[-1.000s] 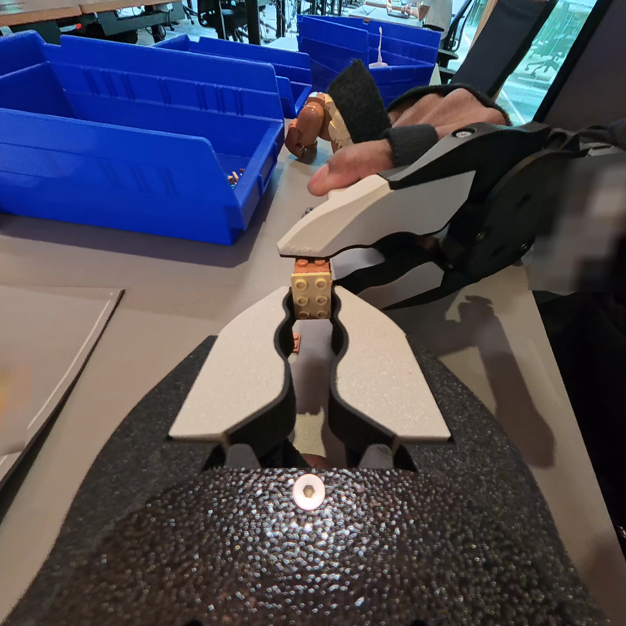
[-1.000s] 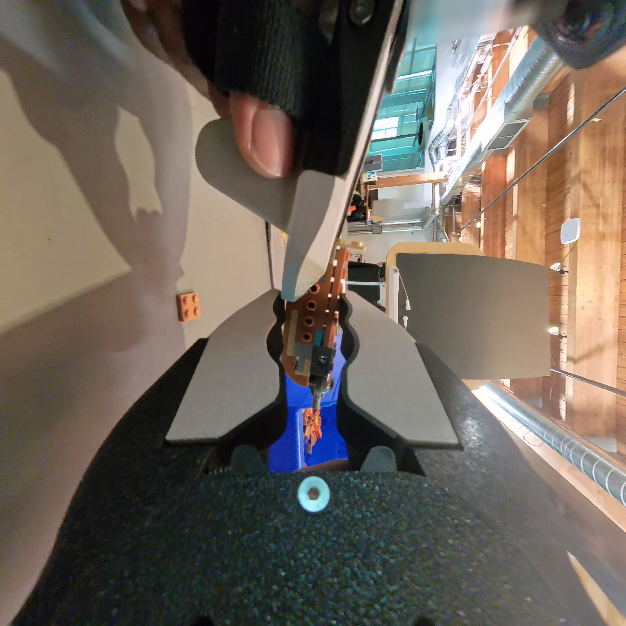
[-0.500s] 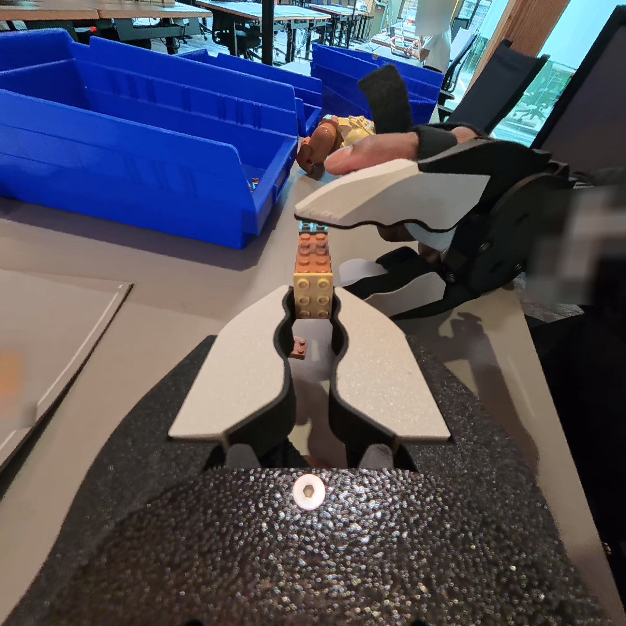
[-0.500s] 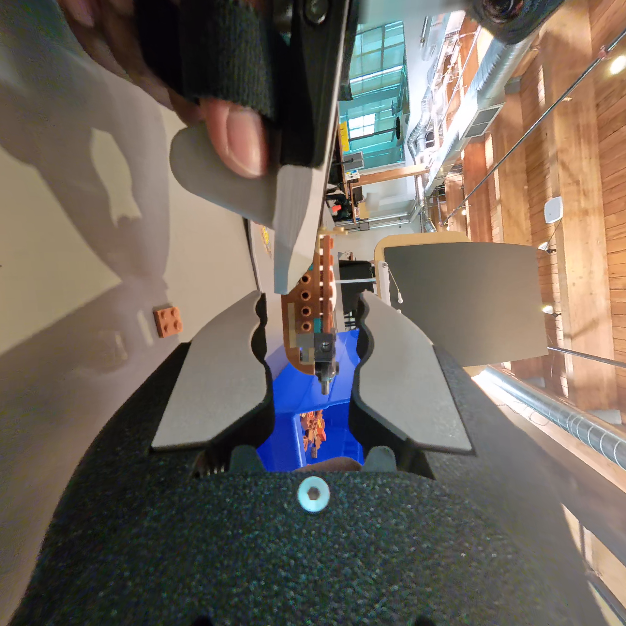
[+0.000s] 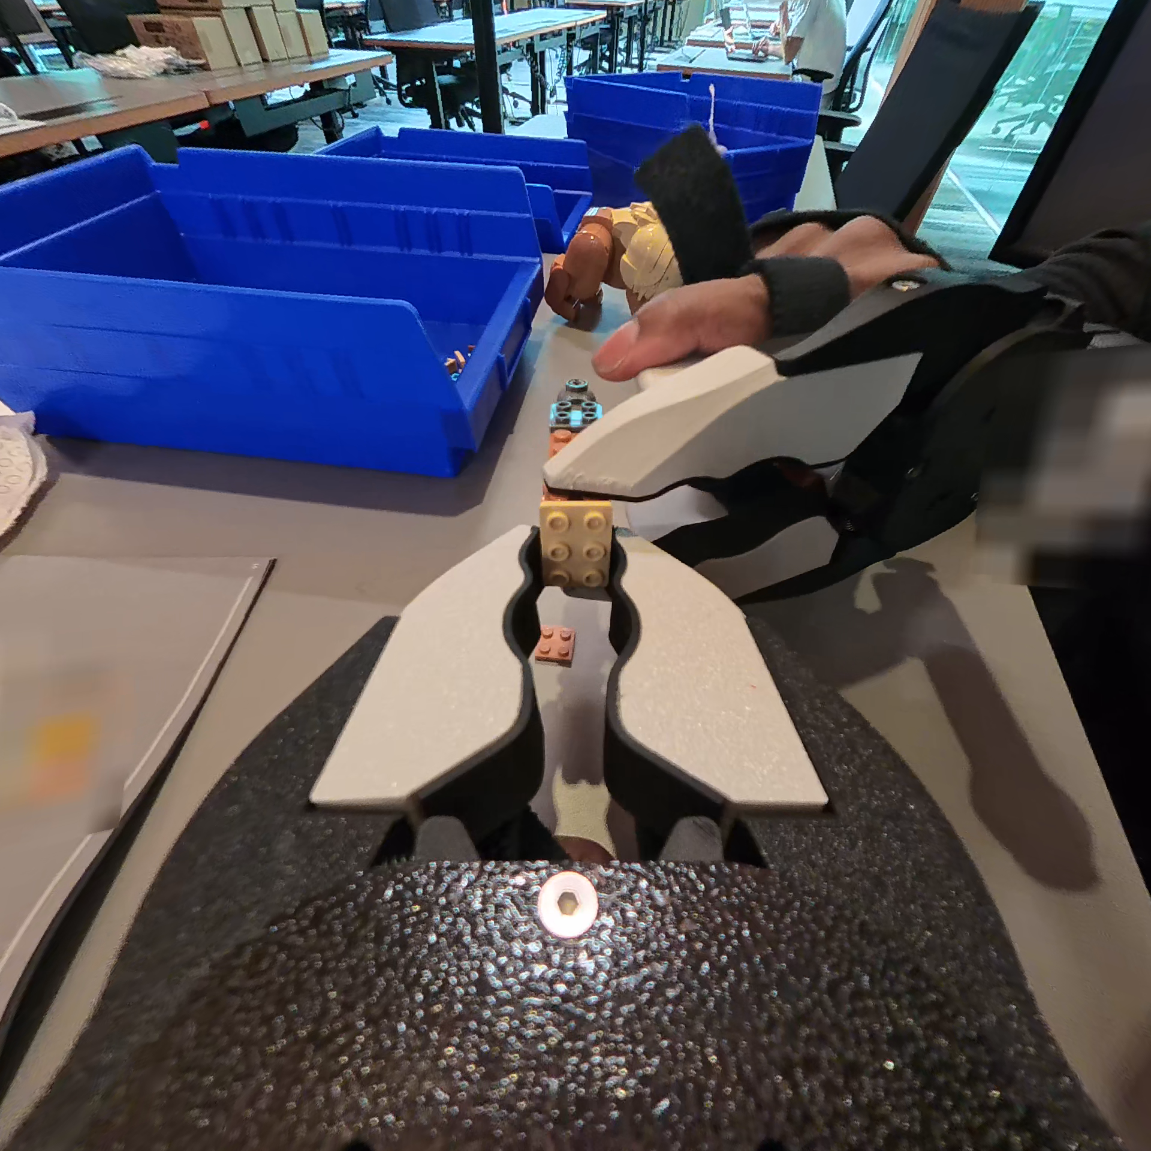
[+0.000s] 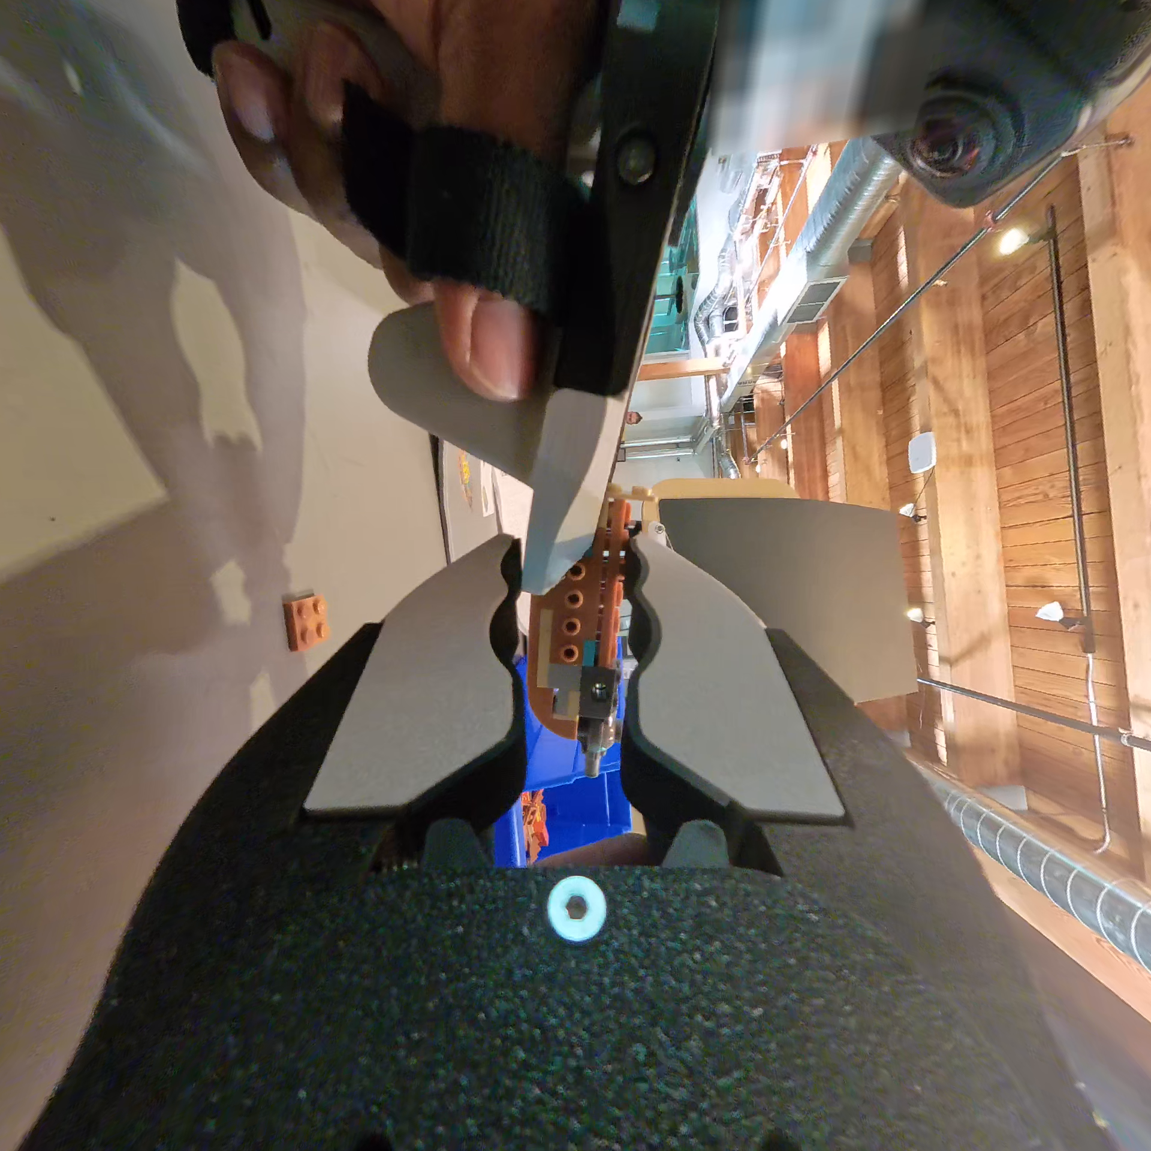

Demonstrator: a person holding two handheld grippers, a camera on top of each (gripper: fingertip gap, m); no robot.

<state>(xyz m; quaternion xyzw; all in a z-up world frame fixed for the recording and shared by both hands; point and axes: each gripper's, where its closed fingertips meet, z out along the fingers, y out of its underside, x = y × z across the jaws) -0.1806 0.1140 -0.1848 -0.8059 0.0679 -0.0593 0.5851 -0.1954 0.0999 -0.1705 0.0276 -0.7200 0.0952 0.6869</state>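
Left fingers: I see my left gripper (image 5: 574,548) pinching the tan end of a brick stack (image 5: 574,543), one pad pressed on each side of the tan plate.
Stack: it runs forward from my left fingers, tan first, then brown, with a dark and teal piece at the far end.
Right fingers: my right gripper (image 6: 573,560) is turned on its side and closed round the brown middle of the stack; one finger (image 5: 629,448) lies over it, the other under. Whether both pads press on it, I cannot tell.
Hand: a hand (image 5: 697,311) in a black strap rests on that upper finger.
Loose plate: a small brown plate (image 5: 555,644) lies on the surface (image 5: 349,535), just behind the held end.
Around: a blue bin (image 5: 249,349) stands left of the stack, a brown and cream figure (image 5: 616,261) beyond it.
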